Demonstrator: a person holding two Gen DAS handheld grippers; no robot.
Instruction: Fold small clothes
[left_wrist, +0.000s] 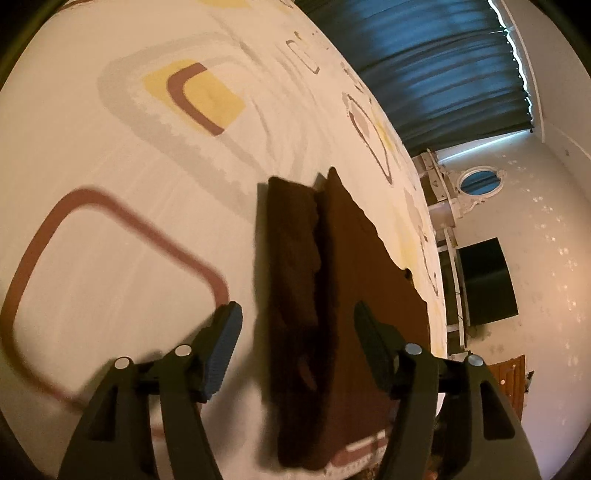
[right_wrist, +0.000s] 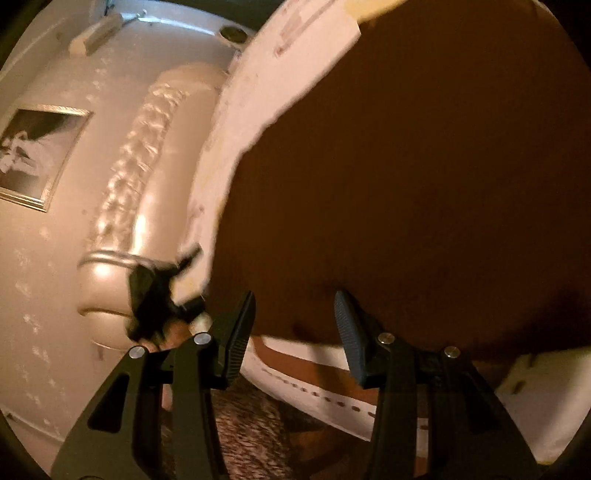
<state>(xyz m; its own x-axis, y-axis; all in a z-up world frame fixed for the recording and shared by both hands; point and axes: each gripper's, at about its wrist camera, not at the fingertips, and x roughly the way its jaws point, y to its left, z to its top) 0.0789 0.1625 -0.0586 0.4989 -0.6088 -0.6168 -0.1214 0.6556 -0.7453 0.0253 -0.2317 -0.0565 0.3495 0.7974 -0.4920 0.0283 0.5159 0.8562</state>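
A dark brown garment (left_wrist: 332, 295) is seen spread on the patterned bedsheet (left_wrist: 129, 221) — both left tongs (left_wrist: 297, 332) and right tongs (right_wrist: 295, 321) are held wide, nothing gripped.

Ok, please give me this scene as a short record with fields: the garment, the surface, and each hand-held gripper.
garment: dark brown cloth, one long side folded over in a strip
surface: patterned bedsheet
left hand-held gripper: open, fingers on either side of the folded strip, nothing held
right hand-held gripper: open, at the cloth's edge, nothing held
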